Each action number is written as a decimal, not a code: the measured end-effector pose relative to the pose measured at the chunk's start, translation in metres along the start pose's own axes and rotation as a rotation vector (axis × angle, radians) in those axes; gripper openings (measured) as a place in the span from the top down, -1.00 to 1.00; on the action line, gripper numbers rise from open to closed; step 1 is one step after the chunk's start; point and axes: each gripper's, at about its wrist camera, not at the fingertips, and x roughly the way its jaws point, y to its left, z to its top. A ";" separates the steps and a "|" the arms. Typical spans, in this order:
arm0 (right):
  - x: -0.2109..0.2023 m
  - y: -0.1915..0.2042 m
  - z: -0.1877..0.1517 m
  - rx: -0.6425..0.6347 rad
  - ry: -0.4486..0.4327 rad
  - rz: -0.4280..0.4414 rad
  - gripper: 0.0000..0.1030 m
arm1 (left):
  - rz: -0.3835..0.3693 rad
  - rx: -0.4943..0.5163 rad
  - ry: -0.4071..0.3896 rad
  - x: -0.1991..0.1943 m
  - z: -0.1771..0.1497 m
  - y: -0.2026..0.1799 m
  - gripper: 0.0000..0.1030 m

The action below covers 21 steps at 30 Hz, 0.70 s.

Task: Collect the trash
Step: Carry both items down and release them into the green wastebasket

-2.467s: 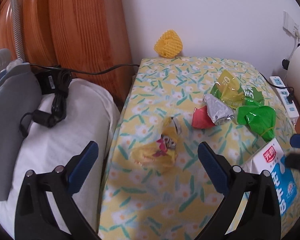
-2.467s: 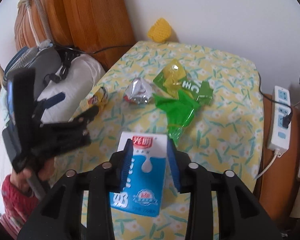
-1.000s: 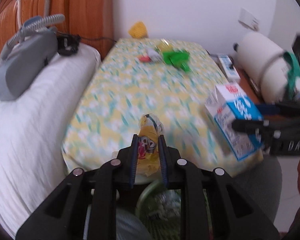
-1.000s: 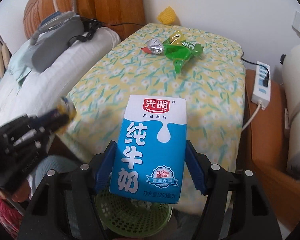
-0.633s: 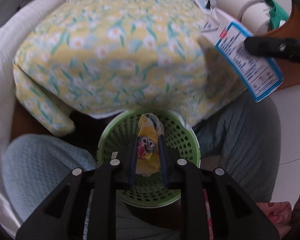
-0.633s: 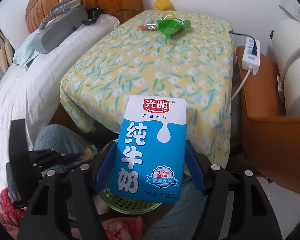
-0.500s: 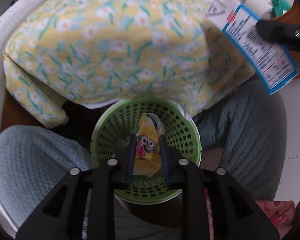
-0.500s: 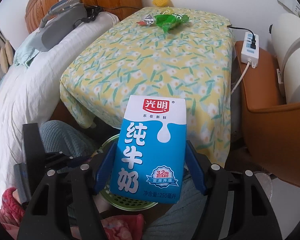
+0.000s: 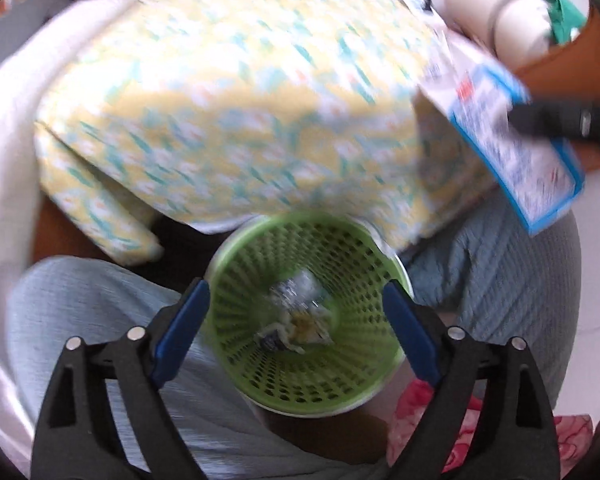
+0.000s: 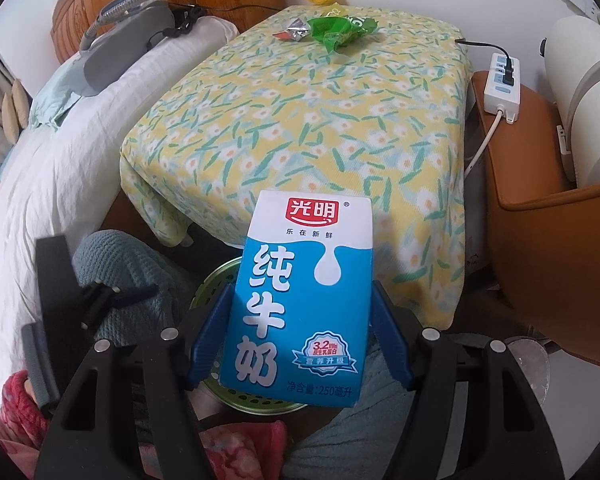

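Now | left gripper point(image 9: 296, 312) just opened, empty, over basket point(image 9: 356, 384) | right gripper point(image 10: 300, 328) clamps milk carton point(image 10: 300, 296) upright, top away

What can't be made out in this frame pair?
- Trash in the green basket: left wrist view, motion blur, items unidentifiable.
- Basket in right wrist view: mostly hidden behind the milk carton.
- Wrappers on the table: right view, too small to read.
- Left gripper: right view, jaws hard to read.

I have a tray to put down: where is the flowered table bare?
The near and middle stretch of the table is bare. Only the far edge is crowded, with the green wrappers and the silver wrapper.
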 end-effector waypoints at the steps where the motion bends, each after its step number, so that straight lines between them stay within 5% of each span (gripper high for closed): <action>1: 0.000 0.001 -0.002 -0.004 0.000 0.017 -0.32 | 0.024 -0.009 -0.031 -0.008 0.002 0.005 -0.73; 10: 0.023 0.036 -0.028 -0.112 0.063 0.096 -0.32 | 0.204 -0.062 -0.207 -0.063 0.017 0.044 -0.85; 19: 0.090 0.071 -0.058 -0.216 0.158 0.063 -0.35 | 0.199 -0.143 -0.198 -0.061 0.010 0.061 -0.85; 21: 0.093 0.071 -0.058 -0.217 0.161 0.055 -0.50 | 0.198 -0.146 -0.194 -0.058 0.008 0.059 -0.85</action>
